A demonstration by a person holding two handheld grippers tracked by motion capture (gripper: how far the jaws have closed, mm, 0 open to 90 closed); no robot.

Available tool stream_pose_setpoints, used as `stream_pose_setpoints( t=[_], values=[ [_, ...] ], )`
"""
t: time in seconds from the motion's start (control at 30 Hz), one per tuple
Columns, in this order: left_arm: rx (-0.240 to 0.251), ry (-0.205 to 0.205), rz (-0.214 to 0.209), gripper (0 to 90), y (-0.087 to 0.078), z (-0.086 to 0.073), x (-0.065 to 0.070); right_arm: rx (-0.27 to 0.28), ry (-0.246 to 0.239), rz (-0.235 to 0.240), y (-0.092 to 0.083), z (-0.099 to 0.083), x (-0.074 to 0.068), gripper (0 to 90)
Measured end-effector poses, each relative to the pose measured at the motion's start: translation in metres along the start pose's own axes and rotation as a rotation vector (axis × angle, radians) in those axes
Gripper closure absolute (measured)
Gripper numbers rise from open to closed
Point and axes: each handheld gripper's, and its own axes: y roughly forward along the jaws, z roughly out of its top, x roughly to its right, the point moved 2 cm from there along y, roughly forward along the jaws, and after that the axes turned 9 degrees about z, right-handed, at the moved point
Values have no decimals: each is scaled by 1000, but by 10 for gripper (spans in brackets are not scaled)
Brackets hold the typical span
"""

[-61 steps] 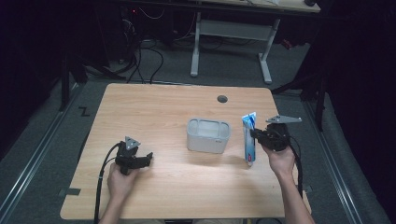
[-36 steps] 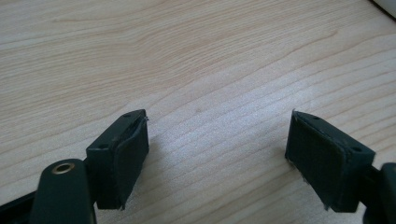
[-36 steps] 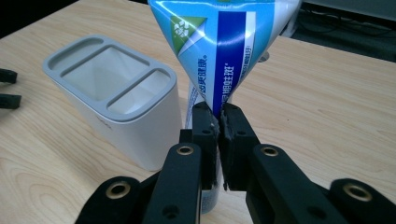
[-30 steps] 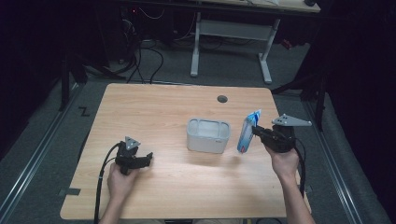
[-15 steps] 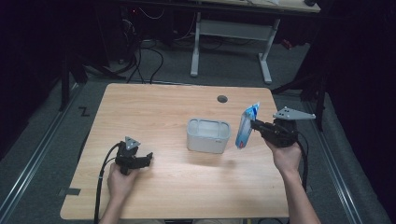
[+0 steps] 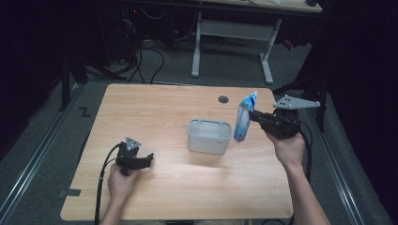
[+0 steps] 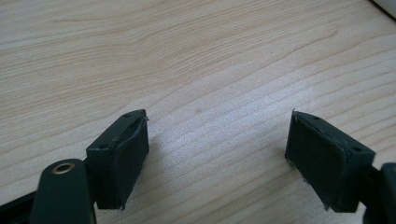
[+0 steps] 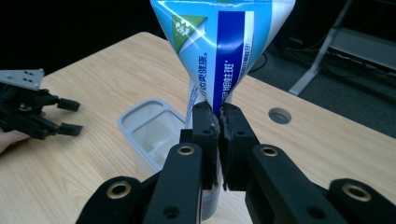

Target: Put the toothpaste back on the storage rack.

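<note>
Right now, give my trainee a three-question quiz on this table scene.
1. True or false: the right gripper is shut on the blue and white tube.
2. Which thing on the wooden table stands nearest the tube? A) the grey container B) the round hole C) the left gripper
3. Fill in: the left gripper's jaws stand ____ with nothing between them.

Key:
1. True; its jaws pinch the tube, which is held clear of the table.
2. A.
3. Open, low over bare wood.
</note>
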Motion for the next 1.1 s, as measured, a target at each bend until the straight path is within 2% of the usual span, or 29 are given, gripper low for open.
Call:
stream_pose_setpoints(
  t=[0.47,0.87,1.1],
  values=[
    [2,0,1,216,0,0,0,16,-23,64,14,29,-12,858],
    [1,-1,1,216,0,0,0,8,-26,84,54,43,-19,857],
    [1,0,1,216,0,0,0,-11,-39,84,71,44,-25,857]
  ],
)
